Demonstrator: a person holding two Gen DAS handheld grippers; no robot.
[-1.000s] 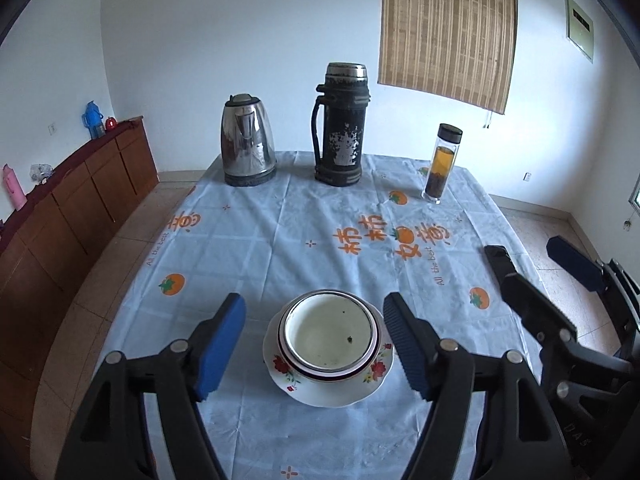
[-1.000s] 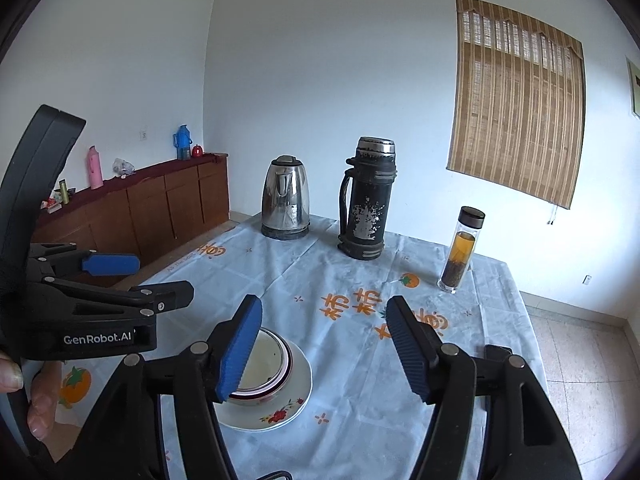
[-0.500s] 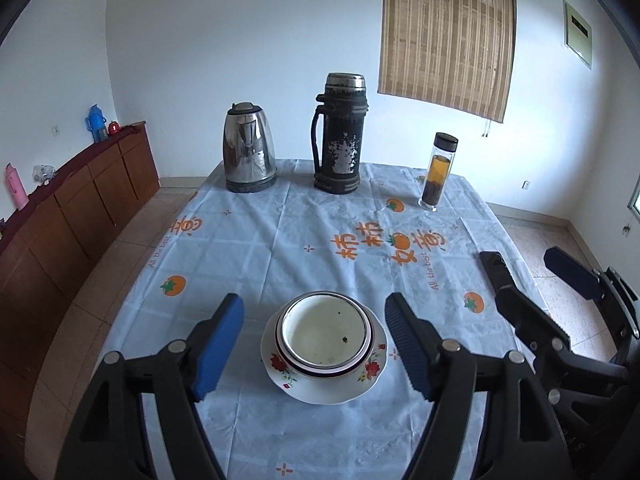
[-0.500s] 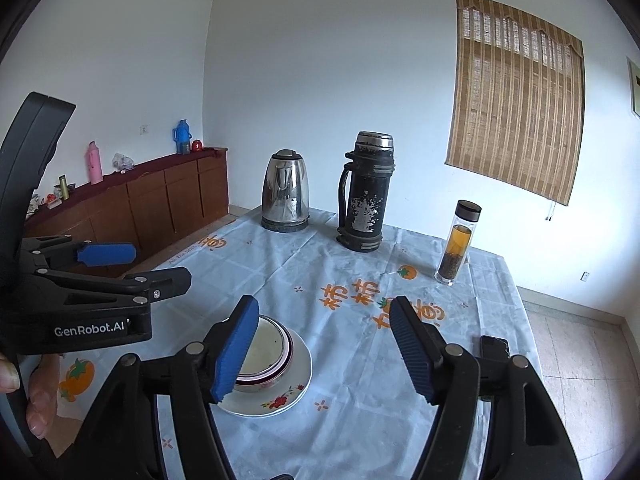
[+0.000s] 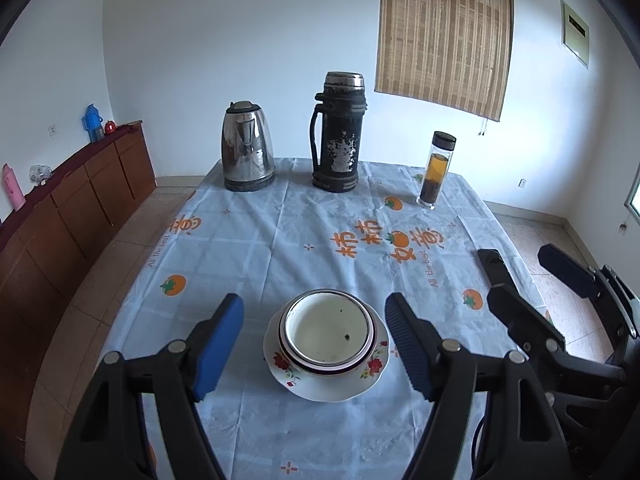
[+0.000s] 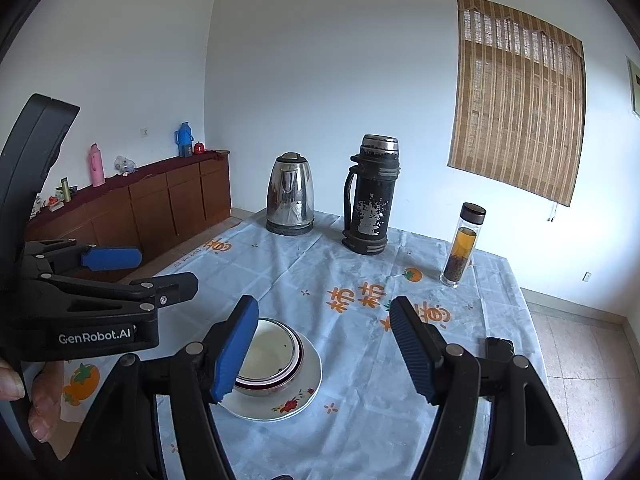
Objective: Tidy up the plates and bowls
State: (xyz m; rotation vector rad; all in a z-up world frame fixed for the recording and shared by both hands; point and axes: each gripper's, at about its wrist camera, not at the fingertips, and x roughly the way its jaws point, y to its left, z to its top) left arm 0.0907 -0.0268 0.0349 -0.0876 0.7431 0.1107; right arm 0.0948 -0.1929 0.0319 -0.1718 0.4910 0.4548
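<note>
1. The bench [image 5: 256, 248] wears a pale blue cloth with orange prints.
2. A floral plate [image 5: 326, 384] lies at 6 o'clock.
3. Kettle [image 5: 248, 152] at 11, flask [image 5: 338, 136] at 12, tea bottle [image 5: 436, 170] at 1.

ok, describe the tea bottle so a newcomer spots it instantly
Start at the table with the pale blue persimmon-print cloth. Three tall vessels stand along its far edge: steel kettle, black thermos, then the tea bottle rightmost. It is the slim clear one, dark-capped, with amber liquid over dark leaves.
</note>
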